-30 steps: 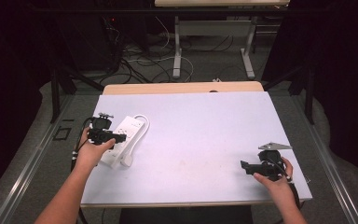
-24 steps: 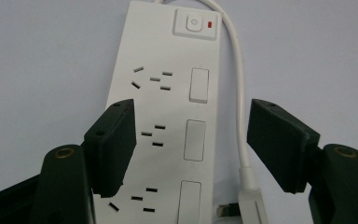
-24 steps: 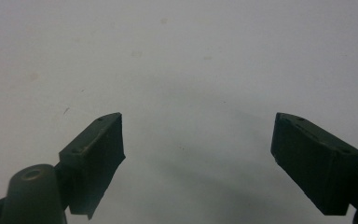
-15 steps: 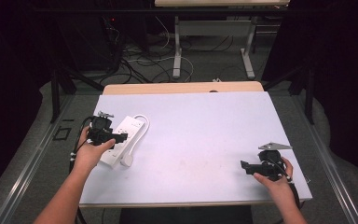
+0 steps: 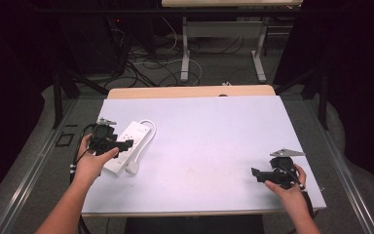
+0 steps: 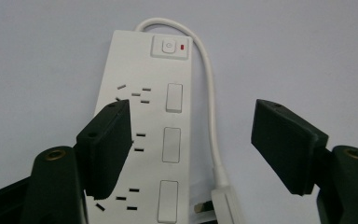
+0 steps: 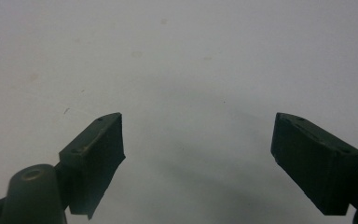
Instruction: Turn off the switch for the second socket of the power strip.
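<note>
A white power strip (image 5: 137, 131) lies at the table's left, with its cable (image 6: 209, 93) looping back to a plug (image 6: 223, 200) beside it. In the left gripper view the strip (image 6: 172, 98) shows a switch with a red light and several sockets. My left gripper (image 5: 126, 143) hovers over the strip's middle. Its jaws have just been opening and now stand apart (image 6: 191, 135), with part of the strip and the cable between them and the pads pressing on nothing. My right gripper (image 5: 255, 173) rests near the table's right front corner, open (image 7: 198, 140) over bare table.
The pale table top (image 5: 214, 136) has a wooden strip along its far edge. Beyond it are a dark floor with tangled cables (image 5: 146, 63) and another table's legs (image 5: 185, 53). Both forearms come in from the near edge.
</note>
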Available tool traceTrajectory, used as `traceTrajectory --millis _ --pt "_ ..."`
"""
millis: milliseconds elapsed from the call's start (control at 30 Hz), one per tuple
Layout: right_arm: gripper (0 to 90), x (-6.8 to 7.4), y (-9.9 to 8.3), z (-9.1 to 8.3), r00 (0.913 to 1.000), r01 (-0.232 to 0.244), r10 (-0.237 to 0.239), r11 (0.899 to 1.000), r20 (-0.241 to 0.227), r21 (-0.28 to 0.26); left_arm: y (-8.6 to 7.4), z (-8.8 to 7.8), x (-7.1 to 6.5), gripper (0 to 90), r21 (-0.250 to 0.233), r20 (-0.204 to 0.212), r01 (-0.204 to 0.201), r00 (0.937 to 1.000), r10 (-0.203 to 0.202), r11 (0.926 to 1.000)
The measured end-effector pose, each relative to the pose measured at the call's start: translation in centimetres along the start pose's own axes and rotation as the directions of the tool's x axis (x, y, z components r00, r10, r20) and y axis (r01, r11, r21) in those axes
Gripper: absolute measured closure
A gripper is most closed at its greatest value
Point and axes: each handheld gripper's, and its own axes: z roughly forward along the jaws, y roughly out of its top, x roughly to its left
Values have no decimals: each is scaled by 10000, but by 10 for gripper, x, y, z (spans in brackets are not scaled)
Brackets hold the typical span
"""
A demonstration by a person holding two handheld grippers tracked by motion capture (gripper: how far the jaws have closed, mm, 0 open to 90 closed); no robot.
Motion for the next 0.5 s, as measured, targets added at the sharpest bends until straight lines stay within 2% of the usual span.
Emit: traceTrajectory --millis 33,100,233,400,433,500 --pt "165 0 0 0 10000 5 -5 10000 2 2 -1 -1 0 284 -9 48 -139 9999 139 9999" --pt "165 0 0 0 10000 -8 8 10000 1 11 -3 -3 -2 275 -28 157 -2 9999 2 10000" --pt "166 0 0 0 10000 7 -7 10000 5 -11 -6 -8 -4 237 -166 139 -159 9998 161 9997" --pt "165 0 0 0 10000 0 0 10000 4 -4 -11 -13 -6 164 -268 323 92 9994 -84 9996" --pt "166 0 0 0 10000 7 -7 10000 3 -16 -12 -14 -6 158 -301 342 -15 9994 25 9995" --pt "166 0 0 0 10000 -3 3 10000 3 -19 -14 -15 -7 135 -271 362 84 9993 -74 9996"
